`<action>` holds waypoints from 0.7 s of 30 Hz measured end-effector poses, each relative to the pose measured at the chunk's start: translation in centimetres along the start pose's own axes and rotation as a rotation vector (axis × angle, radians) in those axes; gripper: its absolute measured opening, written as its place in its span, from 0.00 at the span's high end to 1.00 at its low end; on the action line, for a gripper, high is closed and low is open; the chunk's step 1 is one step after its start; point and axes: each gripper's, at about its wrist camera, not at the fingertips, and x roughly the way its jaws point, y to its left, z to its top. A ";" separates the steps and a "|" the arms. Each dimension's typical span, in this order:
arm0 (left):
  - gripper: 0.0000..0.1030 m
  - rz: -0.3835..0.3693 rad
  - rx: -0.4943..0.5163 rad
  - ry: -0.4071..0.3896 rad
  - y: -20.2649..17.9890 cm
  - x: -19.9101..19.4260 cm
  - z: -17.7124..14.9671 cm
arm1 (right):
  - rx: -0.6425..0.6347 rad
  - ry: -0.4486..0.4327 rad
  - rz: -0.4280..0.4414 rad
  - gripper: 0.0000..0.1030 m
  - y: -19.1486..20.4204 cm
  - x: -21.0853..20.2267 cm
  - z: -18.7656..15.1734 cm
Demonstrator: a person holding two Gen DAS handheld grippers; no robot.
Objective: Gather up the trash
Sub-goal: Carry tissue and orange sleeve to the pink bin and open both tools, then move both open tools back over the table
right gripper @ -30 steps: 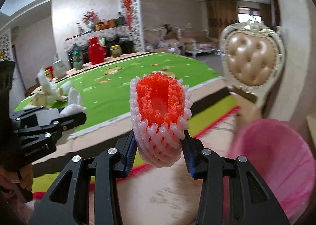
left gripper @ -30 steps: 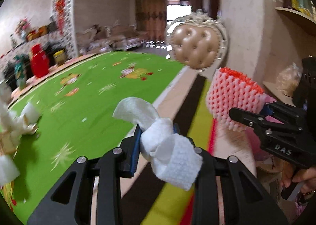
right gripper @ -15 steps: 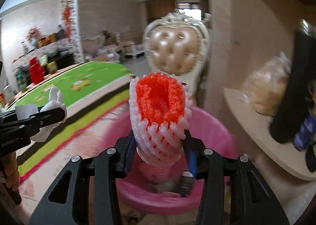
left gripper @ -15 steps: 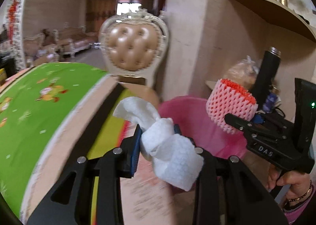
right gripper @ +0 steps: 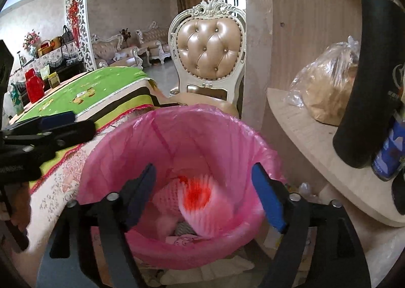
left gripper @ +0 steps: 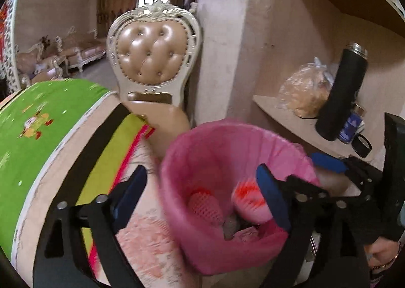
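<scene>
Left wrist view: left gripper (left gripper: pixel 202 194) has its blue-padded fingers (left gripper: pixel 130 193) spread wide with nothing between them, held over the pink-lined trash bin (left gripper: pixel 202 245). Inside the bin: a pink foam fruit net (left gripper: pixel 205 205) lying low on the left, and a second foam net with red-orange inner face (left gripper: pixel 249 199), motion-blurred, just beside the right finger pad. Grey and pale scraps sit at the bin bottom; what they are cannot be told. The crumpled tissue cannot be made out in either view. Right gripper (left gripper: pixel 326 161) enters from the right edge, at the bin's far rim.

Right wrist view: right gripper (right gripper: pixel 202 194) is also spread wide and empty, above the same bin (right gripper: pixel 114 141). The red-centred foam net (right gripper: pixel 200 197) is blurred, inside the bin between and beyond the finger pads, touching neither. Left gripper (right gripper: pixel 58 123) shows at the left, near the bin rim.

Surroundings: a tufted beige chair (right gripper: pixel 208 52) stands behind the bin; a table with green cloth (right gripper: pixel 83 90) lies to the left. A shelf (right gripper: pixel 303 126) to the right carries a bagged loaf (right gripper: pixel 326 83) and a black flask (right gripper: pixel 367 73).
</scene>
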 end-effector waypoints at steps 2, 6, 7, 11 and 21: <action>0.04 0.041 -0.033 -0.024 1.5 -1.2 -0.4 | 0.011 -0.008 -0.001 0.25 -0.2 -0.2 0.1; 0.04 0.093 -0.058 -0.036 3.6 -3.2 -1.2 | 0.033 -0.024 0.018 0.24 0.3 -0.7 0.6; 0.04 0.112 -0.060 -0.036 4.0 -3.7 -1.5 | 0.030 -0.028 0.030 0.22 0.8 -0.9 0.8; 0.04 0.138 -0.056 -0.049 5.0 -6.2 -2.5 | -0.029 -0.059 0.056 0.18 3.5 -1.8 1.4; 0.04 0.174 -0.109 -0.109 10.0 -13.9 -6.3 | -0.032 -0.106 0.085 0.17 6.9 -3.6 2.5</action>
